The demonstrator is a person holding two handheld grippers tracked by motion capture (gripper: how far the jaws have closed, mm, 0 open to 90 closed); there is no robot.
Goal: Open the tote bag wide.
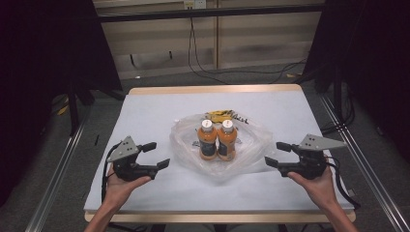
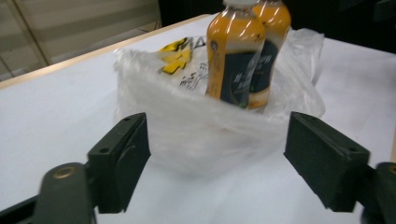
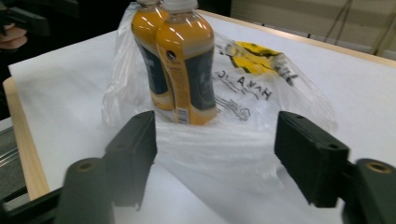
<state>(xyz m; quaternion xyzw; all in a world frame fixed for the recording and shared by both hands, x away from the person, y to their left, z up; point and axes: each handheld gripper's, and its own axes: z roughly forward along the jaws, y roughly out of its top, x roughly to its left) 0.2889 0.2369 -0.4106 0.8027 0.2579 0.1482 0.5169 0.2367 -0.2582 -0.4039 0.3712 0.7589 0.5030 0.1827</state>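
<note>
Two orange drink bottles (image 1: pixel 217 140) with white caps stand upright side by side inside a crumpled clear plastic bag (image 1: pixel 186 147) in the middle of the white table. The bag carries yellow and black print (image 1: pixel 225 116) at its far side. My left gripper (image 1: pixel 154 155) is to the left of the bag, open, jaws apart with nothing between them. My right gripper (image 1: pixel 278 154) is to the right of the bag, also open and empty. In the left gripper view the bottles (image 2: pixel 247 51) rise behind the bag's rim (image 2: pixel 201 135); in the right gripper view the bottles (image 3: pixel 175 60) stand close ahead.
The white-covered table (image 1: pixel 145 111) has a wooden edge (image 1: pixel 212 89) at the far side. Cables (image 1: pixel 203 67) lie on the floor beyond it. Metal rails (image 1: pixel 58 164) run along both sides of the table. Dark curtains flank the scene.
</note>
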